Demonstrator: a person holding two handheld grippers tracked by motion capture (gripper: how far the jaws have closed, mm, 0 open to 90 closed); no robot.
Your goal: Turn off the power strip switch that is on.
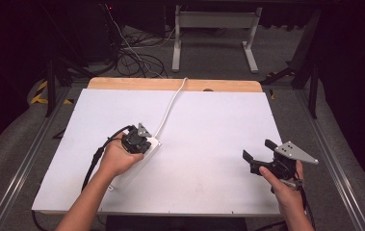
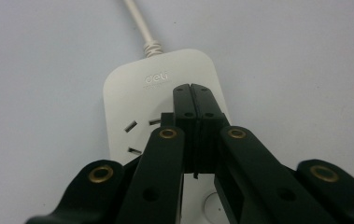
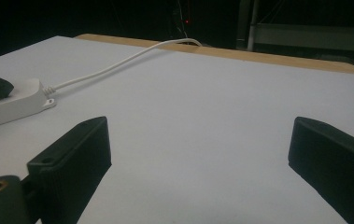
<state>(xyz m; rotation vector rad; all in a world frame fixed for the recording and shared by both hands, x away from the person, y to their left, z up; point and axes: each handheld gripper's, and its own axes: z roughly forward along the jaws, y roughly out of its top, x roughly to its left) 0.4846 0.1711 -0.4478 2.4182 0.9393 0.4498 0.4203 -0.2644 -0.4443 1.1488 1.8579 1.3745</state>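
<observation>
A: Table [image 1: 209,144] holds a white power strip [image 2: 137,93], left of centre.
B: Left gripper [image 2: 191,88], jaws pressed together, rests on it; keep the tips square, press straight down. Right gripper [image 3: 198,154] spread, idle.

White power strip [image 2: 137,100] and cord [image 1: 170,106] — black hand-held gripper [image 2: 194,93].

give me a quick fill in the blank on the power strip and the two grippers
1. The left gripper has its jaws ____ over the power strip.
2. The right gripper has its jaws ____, with nothing between them.
3. The strip's cord runs toward the ____ edge of the table.
4. The colour of the power strip is ____.

Missing words: shut; open; far; white
</observation>
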